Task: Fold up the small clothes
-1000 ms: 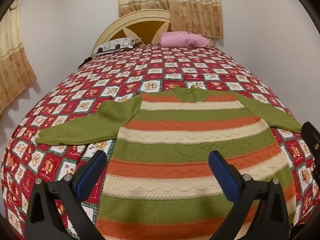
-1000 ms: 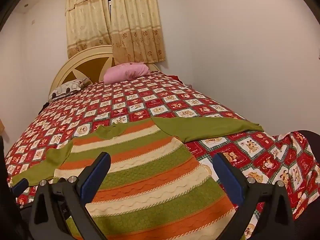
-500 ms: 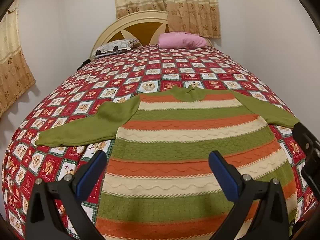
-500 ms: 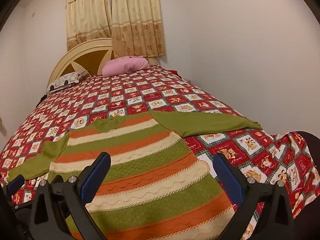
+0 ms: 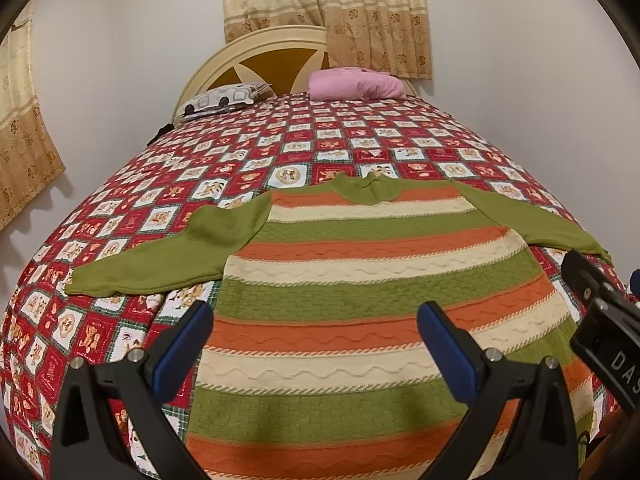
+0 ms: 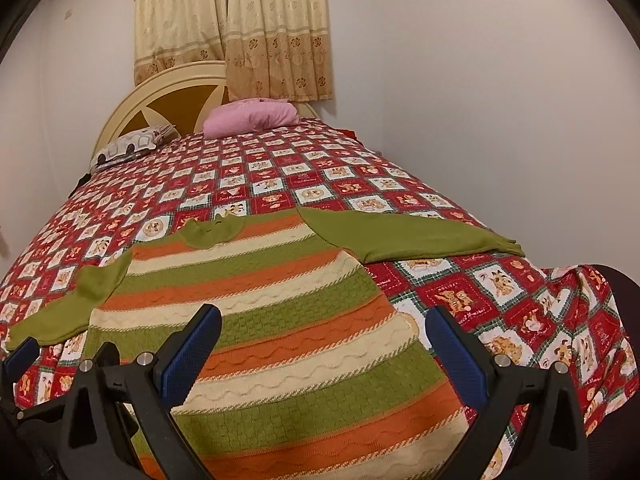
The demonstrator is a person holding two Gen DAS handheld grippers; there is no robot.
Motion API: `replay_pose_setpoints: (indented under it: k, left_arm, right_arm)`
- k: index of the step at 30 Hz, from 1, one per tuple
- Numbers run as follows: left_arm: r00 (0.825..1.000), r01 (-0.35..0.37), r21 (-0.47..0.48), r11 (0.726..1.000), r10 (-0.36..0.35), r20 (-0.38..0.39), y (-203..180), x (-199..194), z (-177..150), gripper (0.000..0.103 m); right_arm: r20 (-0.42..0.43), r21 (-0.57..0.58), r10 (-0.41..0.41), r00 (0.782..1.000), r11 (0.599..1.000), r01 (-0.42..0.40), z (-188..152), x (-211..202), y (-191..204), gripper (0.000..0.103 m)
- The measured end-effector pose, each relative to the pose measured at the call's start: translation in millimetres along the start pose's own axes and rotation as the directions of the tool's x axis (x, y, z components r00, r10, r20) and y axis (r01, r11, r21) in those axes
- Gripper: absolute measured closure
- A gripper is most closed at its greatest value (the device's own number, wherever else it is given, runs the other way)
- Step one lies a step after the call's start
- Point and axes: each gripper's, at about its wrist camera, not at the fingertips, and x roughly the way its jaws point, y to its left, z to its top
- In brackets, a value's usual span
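Left wrist: sweater [image 5: 360, 280] hem between claw fingers [image 5: 444, 344].

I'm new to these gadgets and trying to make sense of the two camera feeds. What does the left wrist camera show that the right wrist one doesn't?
Only the left wrist view shows a second curtain on the side wall, and the whole left sleeve down to its cuff.

Only the right wrist view shows the right sleeve laid out in full, and the quilt's edge dropping off the bed.

Both show the striped sweater spread flat, the pink pillow, the headboard, and each one's own open gripper: left gripper, right gripper.
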Motion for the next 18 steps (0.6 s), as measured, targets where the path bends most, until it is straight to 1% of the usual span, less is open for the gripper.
replay_pose_setpoints:
  k: [18]
  left_arm:
    - [1.0,0.008,-0.002,1.0,-0.008,0.004,-1.1,-1.5,-1.6,0.0]
  right_arm:
    - [-0.016,0.011,0.009,1.0,1.0,-0.009,-1.8,2.3,1.4,0.001]
